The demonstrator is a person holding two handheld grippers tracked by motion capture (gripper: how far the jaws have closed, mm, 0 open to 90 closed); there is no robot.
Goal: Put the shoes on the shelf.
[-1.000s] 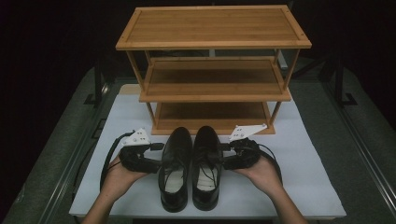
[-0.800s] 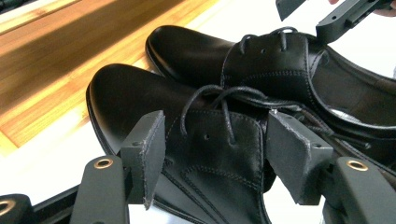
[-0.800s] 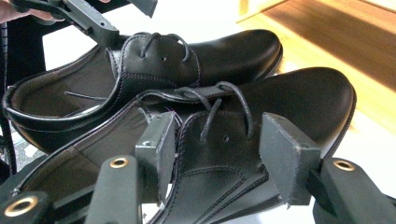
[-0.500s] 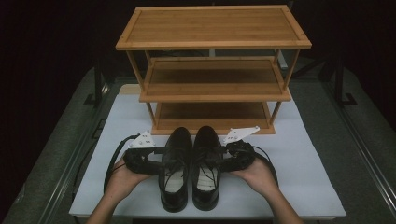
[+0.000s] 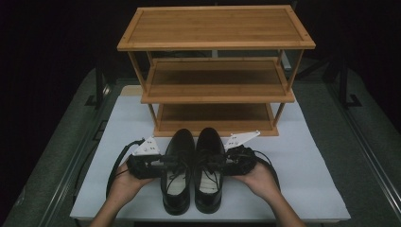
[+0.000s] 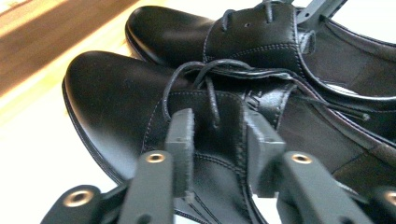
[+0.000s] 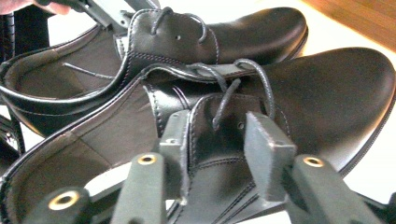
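Observation:
Two black leather lace-up shoes stand side by side on the white mat, toes toward the rack: the left shoe (image 5: 177,153) (image 6: 112,102) and the right shoe (image 5: 209,144) (image 7: 327,88). My left gripper (image 5: 165,163) (image 6: 217,140) comes in from the left. Its jaws have just been closing, and the pads now pinch the laced upper of the left shoe. My right gripper (image 5: 228,161) (image 7: 217,140) comes in from the right. Its jaws have also just been closing, and they press on the laced upper of the right shoe. Each gripper view shows the other shoe (image 6: 177,28) (image 7: 261,28) behind.
A three-tier bamboo shoe rack (image 5: 215,90) stands just beyond the toes, with its lowest shelf (image 5: 215,113) open toward me. The white mat (image 5: 307,156) lies on a grey table and extends to both sides. Dark stands flank the table at the back.
Both pairs of jaws have narrowed onto the shoes' laced uppers. The hands and the shoes have hardly shifted.

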